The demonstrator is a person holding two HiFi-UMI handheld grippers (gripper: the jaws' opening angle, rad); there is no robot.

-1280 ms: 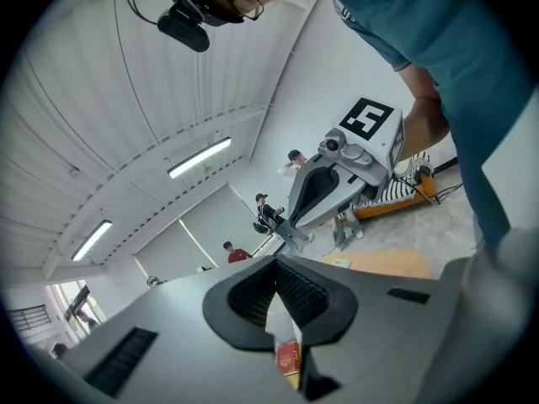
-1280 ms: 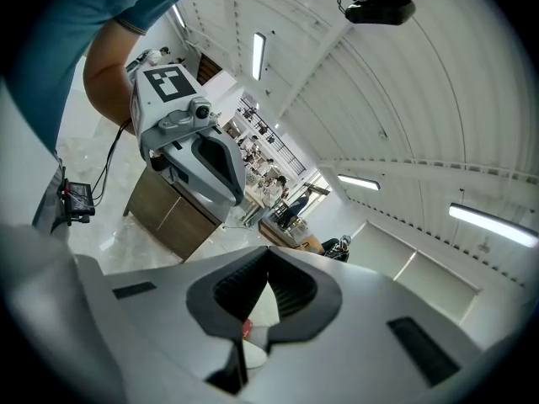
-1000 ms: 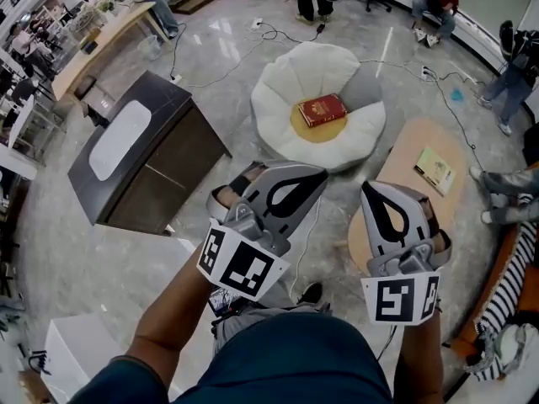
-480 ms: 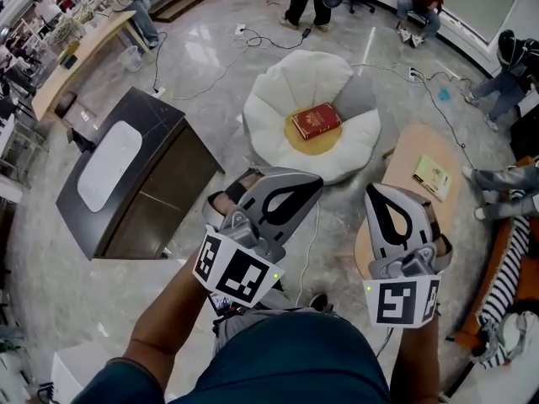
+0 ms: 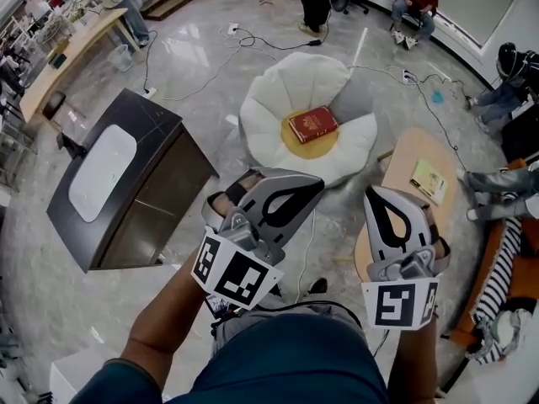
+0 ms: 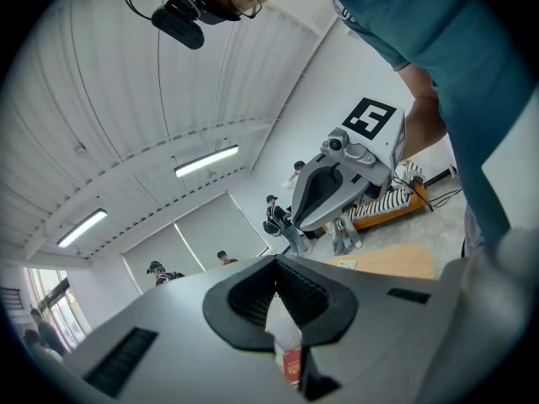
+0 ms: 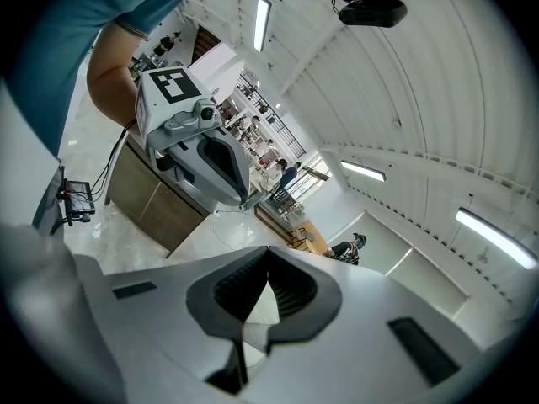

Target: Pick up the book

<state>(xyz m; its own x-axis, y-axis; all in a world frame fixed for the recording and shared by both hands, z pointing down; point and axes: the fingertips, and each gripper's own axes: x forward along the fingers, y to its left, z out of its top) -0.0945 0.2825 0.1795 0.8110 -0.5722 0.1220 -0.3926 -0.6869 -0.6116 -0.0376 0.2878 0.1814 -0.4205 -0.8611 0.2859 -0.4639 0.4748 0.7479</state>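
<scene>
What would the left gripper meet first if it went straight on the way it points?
Probably the white flower cushion holding the red book. The left gripper aims at it, with only floor showing between them. Depth is hard to judge.

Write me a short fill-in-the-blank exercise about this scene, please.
The red book lies on the white cushion's ____ centre.
The left tool and the right tool are both ____.
In the head view, the dark cabinet stands to the cushion's ____.
Missing words: yellow; shut; left.
</scene>
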